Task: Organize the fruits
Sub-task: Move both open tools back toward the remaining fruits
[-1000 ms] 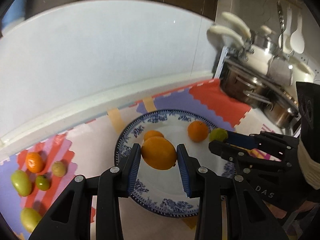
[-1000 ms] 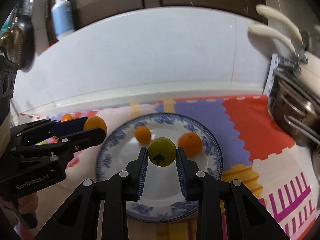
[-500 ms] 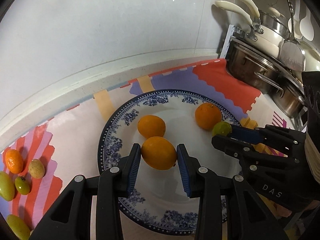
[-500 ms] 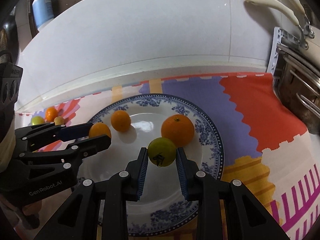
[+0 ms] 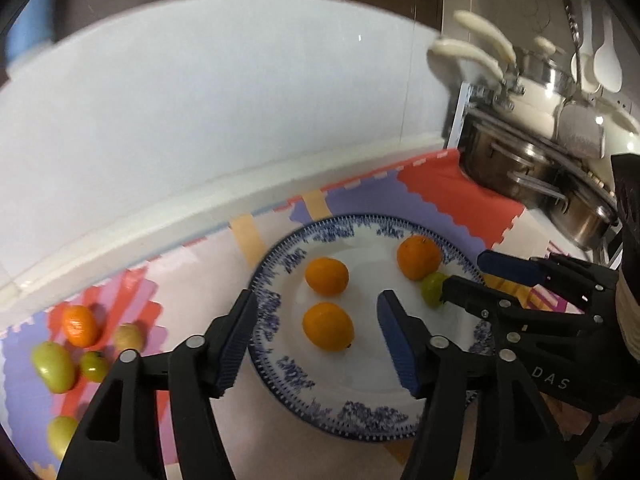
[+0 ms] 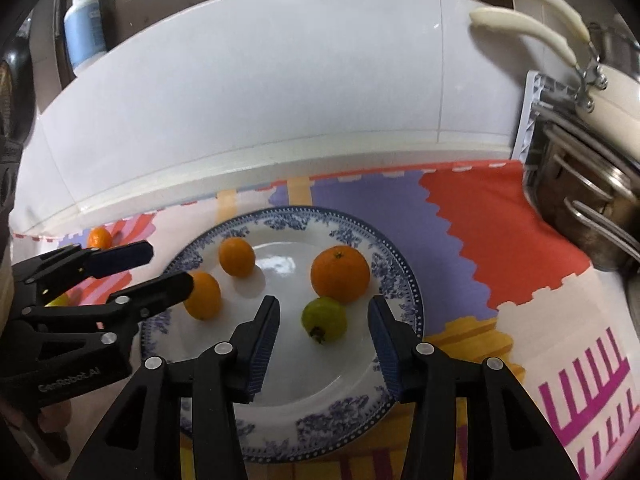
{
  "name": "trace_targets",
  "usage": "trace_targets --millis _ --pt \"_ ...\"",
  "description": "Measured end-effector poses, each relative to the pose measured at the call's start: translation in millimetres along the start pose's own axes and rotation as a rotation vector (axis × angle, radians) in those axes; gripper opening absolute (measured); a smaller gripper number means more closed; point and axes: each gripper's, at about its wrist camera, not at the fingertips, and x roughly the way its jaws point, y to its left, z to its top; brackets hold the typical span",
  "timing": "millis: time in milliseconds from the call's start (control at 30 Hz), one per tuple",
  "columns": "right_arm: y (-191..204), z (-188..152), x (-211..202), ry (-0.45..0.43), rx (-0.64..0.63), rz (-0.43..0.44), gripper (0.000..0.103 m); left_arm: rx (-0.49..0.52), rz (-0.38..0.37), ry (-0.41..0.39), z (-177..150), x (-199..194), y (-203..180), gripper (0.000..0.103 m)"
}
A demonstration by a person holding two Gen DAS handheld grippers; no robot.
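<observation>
Both the left gripper [image 5: 316, 334] and right gripper [image 6: 324, 334] stand apart and empty over the plate [image 6: 400, 280], the orange fruit [image 5: 328, 326] and green fruit [image 6: 324, 319] resting loose there, liable to roll if a finger clips them on withdrawal.

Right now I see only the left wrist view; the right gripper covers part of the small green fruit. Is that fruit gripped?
Observer: No. The right gripper is open; the small round green fruit lies free on the blue-patterned white plate.
Operator: Where does its stem end point?
Observer: Toward the right wrist camera, away from the large round orange.
Operator: What is the blue blur at upper left?
Observer: A blue and white pump bottle stands there.
</observation>
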Motion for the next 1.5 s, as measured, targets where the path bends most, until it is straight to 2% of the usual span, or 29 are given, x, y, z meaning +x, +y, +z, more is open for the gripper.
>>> trace_targets --millis 167,533,733,800,1167,1500 --pt "13.8 2.9 -27.6 -0.046 -0.016 0.015 0.048 -0.017 0.046 -0.071 0.1 -39.2 3.8 0.071" --pt "61.6 1.9 -84.8 -0.151 -0.087 0.051 0.065 -0.082 0.148 -0.195 -19.9 -127.9 25.8 0.094" --pt "90.2 -3.1 -107.8 -0.191 -0.117 0.08 0.072 -0.119 0.222 -0.241 -35.9 -168.4 40.7 0.101" --pt "99.6 -5.4 -114.7 -0.201 -0.13 0.081 0.075 -0.127 0.249 -0.249 -40.7 -179.7 44.9 0.102" --pt "146.3 -20.3 -138.3 -0.224 -0.157 0.124 0.076 -0.118 0.343 -0.286 -73.3 -234.4 72.3 0.103" --pt "197.5 -32.8 -146.6 -0.241 -0.187 0.143 0.076 -0.074 0.367 -0.275 -99.0 -256.8 107.5 0.102"
